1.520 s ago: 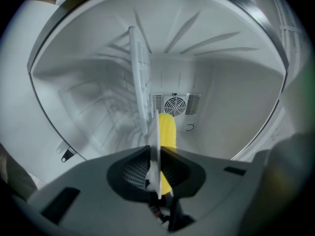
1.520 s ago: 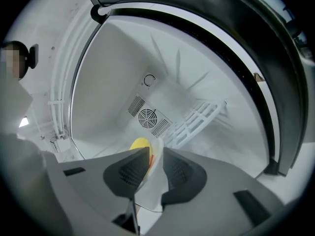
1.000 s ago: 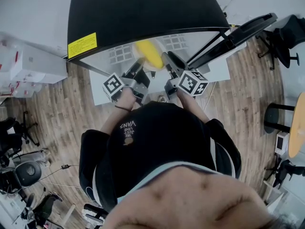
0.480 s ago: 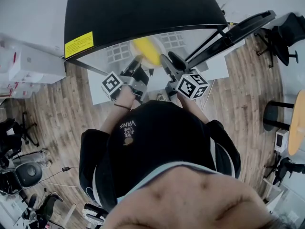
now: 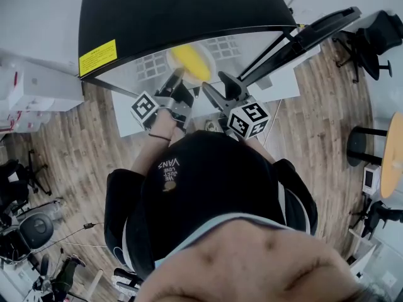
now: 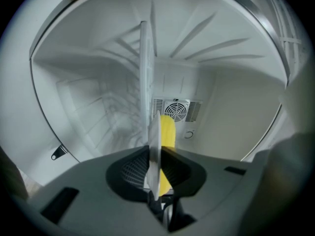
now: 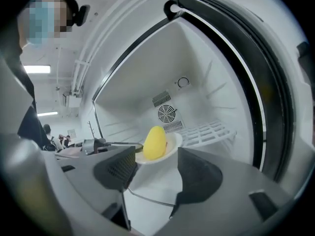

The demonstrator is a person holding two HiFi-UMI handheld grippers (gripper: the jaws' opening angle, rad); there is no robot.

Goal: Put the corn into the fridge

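Left gripper (image 6: pixel 156 173): jaws closed on the rim of a white plate (image 6: pixel 153 141), which shows edge-on between the pads in the left gripper view. Gripper points level into the fridge (image 5: pixel 182 11). Corn (image 6: pixel 168 132) lies on the plate, just past the pads on the right-hand face of the plate as that view shows it. Straight ahead beyond the corn is the round fan grille (image 6: pixel 174 110) on the back wall.

Right gripper (image 7: pixel 157 173): jaws opening, spread wide, nothing pinched. Pads are clear of the plate (image 7: pixel 173 144), which sits just ahead of the gap, nearer the left jaw's tip. Corn (image 7: pixel 154 142) is on it, yellow, end-on to this camera. A white wire shelf (image 7: pixel 206 130) lies ahead and right of the jaws, and the fan grille (image 7: pixel 167 114) is behind the corn.

Head view: left gripper (image 5: pixel 179 80) and right gripper (image 5: pixel 219 85) are side by side at the fridge opening. The plate (image 5: pixel 173 58) and corn (image 5: pixel 192 65) are just ahead of their tips, inside the opening. The fridge door (image 5: pixel 315 33) is swung open to the right of the right gripper. Can't tell whether the plate rests on a shelf or hangs from the left grip alone.
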